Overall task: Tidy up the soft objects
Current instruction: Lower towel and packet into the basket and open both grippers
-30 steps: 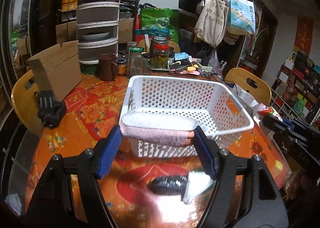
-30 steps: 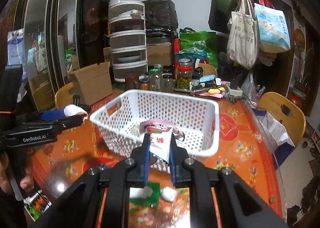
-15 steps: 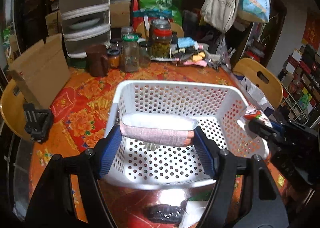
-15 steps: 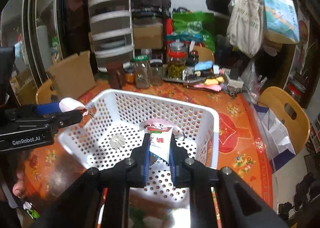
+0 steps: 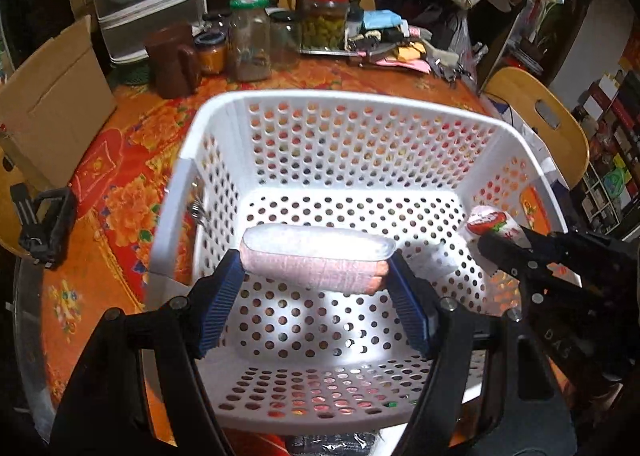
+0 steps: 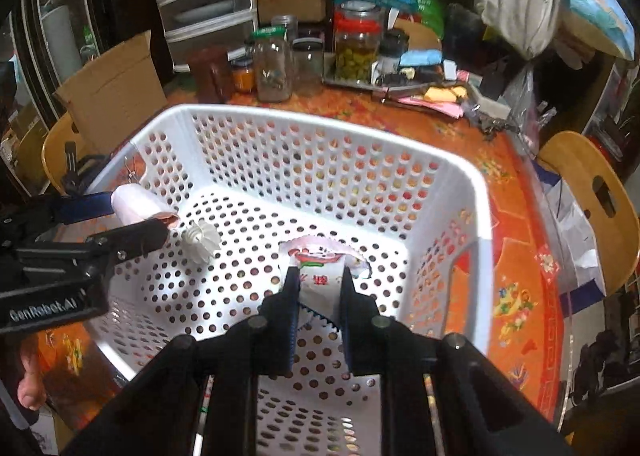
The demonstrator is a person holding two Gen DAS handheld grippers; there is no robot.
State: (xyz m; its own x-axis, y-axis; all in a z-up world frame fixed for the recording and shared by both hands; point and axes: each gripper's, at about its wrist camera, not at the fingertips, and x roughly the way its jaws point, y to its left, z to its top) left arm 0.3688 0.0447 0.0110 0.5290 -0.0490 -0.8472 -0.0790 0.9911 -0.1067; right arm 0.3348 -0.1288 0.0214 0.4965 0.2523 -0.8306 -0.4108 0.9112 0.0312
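Over a white perforated basket [image 5: 356, 104], my left gripper [image 5: 314, 288] clamps a pink-and-white rolled cloth [image 5: 316, 258] by its ends. To its right, my right gripper [image 6: 318, 296] pinches a white printed packet [image 6: 320, 276] above the basket floor.

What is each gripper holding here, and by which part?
Left gripper clamps a rolled pink towel by its two ends. Right gripper pinches a white printed packet across its lower part.
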